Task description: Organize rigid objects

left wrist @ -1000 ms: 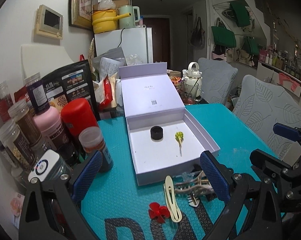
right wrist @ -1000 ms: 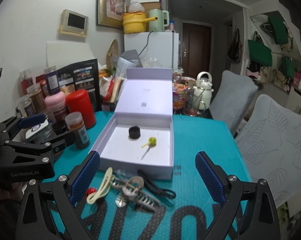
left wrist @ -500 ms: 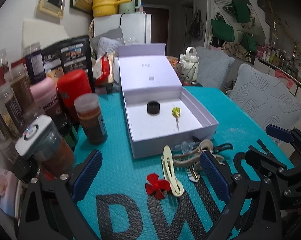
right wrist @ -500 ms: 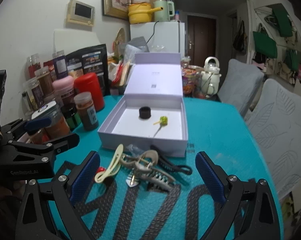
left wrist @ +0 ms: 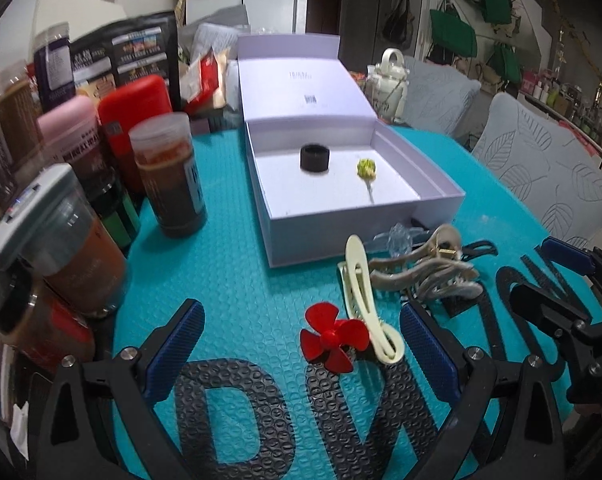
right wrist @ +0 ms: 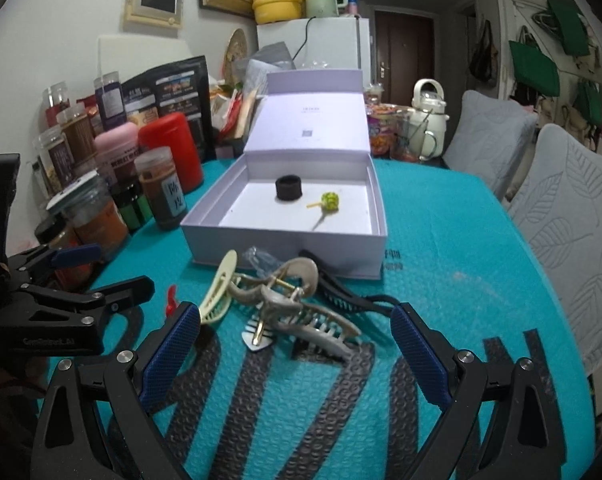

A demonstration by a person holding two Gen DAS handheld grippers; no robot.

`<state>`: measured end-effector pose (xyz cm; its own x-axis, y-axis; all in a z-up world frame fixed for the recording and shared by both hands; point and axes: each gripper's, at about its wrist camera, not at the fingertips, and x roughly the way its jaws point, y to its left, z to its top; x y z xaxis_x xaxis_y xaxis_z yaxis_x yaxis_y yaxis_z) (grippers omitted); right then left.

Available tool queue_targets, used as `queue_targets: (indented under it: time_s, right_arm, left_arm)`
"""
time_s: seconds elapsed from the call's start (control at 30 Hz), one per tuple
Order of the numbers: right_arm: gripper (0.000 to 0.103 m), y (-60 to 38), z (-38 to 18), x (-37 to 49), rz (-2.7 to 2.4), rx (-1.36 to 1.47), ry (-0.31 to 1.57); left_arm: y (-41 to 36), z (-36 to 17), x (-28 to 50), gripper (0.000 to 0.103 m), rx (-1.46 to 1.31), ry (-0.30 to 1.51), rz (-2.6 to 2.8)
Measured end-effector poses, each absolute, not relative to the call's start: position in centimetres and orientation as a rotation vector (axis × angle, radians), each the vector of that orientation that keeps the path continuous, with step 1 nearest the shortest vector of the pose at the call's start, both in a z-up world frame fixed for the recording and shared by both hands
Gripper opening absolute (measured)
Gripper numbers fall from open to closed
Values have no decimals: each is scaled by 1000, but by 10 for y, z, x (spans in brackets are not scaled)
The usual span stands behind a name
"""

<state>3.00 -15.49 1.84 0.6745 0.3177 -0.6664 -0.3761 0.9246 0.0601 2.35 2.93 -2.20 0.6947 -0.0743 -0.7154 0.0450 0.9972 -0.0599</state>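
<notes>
An open lilac box (left wrist: pixel 285 246) (right wrist: pixel 285 248) sits on the teal mat, holding a black ring (left wrist: pixel 314 157) (right wrist: pixel 289 188) and a green-headed pin (left wrist: pixel 366 169) (right wrist: pixel 328 201). In front of it lie a cream hair clip (left wrist: pixel 361 292) (right wrist: pixel 217 290), a red propeller piece (left wrist: pixel 333 338), beige claw clips (left wrist: pixel 425 276) (right wrist: pixel 301 312) and a black clip (right wrist: pixel 341 296). My left gripper (left wrist: pixel 301 344) is open, low over the mat, with the red piece between its fingers. My right gripper (right wrist: pixel 297 340) is open around the claw-clip pile.
Spice jars and canisters (left wrist: pixel 169 176) (right wrist: pixel 161 188) crowd the mat's left side, with bags behind them. A white kettle (right wrist: pixel 429 120) and cups stand behind the box. Grey cushioned chairs (right wrist: pixel 573 216) line the right edge of the table.
Both grippers have dropped lower and moved forward toward the pile of clips. The red piece and cream clip now lie between the left fingers. Nothing was grasped.
</notes>
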Motion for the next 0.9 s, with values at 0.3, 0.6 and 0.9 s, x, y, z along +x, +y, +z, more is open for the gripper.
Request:
queue_targets:
  time_s: [0.3,0.6,0.9]
  right_arm:
    - [97,-157,0,39,382,-85,776]
    - [97,-162,-8,46,373,-70,801]
    - [97,-161,-12,48,375,-70,812]
  left_arm:
    - [28,-48,42,100,-21,861,-40]
    - [35,-56,49,100,-20,886,-20]
    - [55,-59,45,100,-48,871,21]
